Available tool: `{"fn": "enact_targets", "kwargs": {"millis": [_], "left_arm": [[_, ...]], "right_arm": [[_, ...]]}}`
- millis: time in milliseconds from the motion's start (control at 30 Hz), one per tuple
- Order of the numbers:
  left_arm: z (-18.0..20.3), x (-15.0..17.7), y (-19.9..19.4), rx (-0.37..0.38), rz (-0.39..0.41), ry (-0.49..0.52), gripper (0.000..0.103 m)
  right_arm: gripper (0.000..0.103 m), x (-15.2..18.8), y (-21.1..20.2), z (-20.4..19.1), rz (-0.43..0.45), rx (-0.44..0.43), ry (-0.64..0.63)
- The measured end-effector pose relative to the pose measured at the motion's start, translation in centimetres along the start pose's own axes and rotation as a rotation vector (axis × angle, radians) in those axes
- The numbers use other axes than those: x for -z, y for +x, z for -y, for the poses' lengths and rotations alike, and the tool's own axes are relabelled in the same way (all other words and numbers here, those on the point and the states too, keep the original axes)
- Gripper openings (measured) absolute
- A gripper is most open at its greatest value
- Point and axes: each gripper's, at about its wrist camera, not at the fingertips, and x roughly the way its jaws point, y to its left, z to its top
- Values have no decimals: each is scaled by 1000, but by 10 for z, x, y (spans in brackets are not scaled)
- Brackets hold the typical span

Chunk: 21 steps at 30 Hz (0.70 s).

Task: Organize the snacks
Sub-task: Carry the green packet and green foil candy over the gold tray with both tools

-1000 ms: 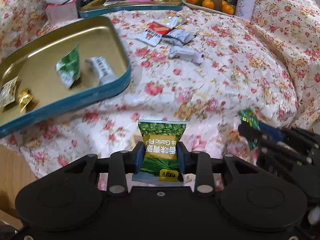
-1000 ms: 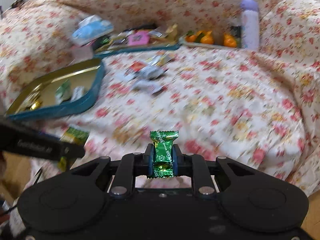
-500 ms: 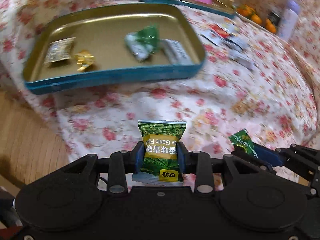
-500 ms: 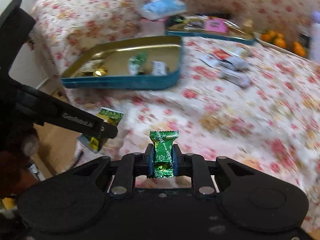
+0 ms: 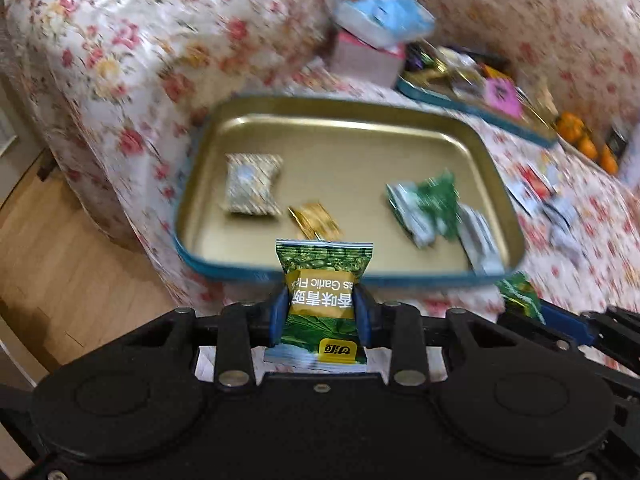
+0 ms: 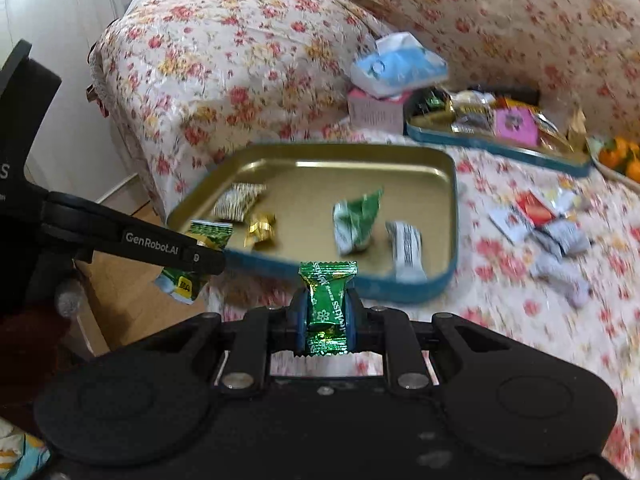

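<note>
Gripping green pea packet point(image 5: 322, 300) left; green candy point(image 6: 327, 308) right

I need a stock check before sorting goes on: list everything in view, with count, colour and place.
gold tin tray: one, gold inside with blue rim, on the floral cover.
wrapped snacks in the tray: four; striped beige, gold, green-white, white-grey.
second tray: one, blue rim, behind, piled with snacks; count unclear.
loose packets: several, red, white and grey, on the cover right of the gold tray.
tissue pack: one, blue-white, on a pink box.
oranges: a few, far right.
green pea packet: one, green-yellow, in the left gripper.
green candy: one, shiny green, in the right gripper.
</note>
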Motion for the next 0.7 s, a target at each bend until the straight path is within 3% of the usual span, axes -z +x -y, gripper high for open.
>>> {"fn": "enact_targets", "kwargs": {"millis": [267, 700], "left_arm": [[6, -52, 30, -13, 60, -62, 43], [20, -90, 92, -44, -10, -54, 43]], "right_arm": [[20, -30, 28, 7, 16, 36, 25], [20, -67, 60, 31, 44, 99, 56]]}}
